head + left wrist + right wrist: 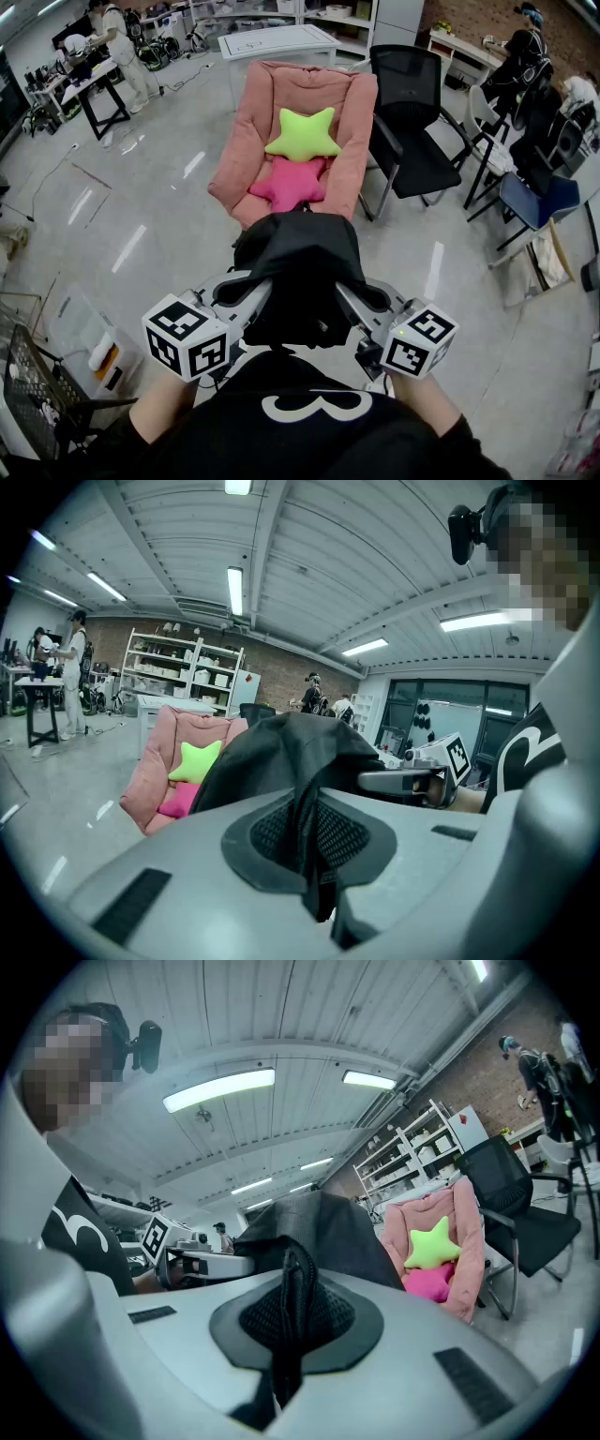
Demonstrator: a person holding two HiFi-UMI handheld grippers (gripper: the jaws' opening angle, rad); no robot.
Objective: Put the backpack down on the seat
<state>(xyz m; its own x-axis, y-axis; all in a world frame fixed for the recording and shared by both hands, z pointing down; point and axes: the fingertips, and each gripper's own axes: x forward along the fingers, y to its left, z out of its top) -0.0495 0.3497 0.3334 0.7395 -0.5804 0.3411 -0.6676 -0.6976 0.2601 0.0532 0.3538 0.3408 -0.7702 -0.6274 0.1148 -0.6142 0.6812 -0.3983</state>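
A black backpack (300, 272) hangs in the air between my two grippers, just in front of the person. My left gripper (251, 289) is shut on a black strap (307, 836) of the backpack. My right gripper (354, 298) is shut on another black strap (289, 1321). The seat, a pink folding lounge chair (246, 141), stands on the floor just beyond the backpack. On its cushion lie a lime-green star pillow (302, 135) and a magenta star pillow (289, 184). The backpack (281, 752) hides the chair's near edge.
A black mesh office chair (412, 131) stands right of the pink chair, with more chairs (530, 202) further right. A white table (278, 41) is behind. A wire basket (33, 394) sits at the lower left. People work at benches (89, 80) at the far left and right.
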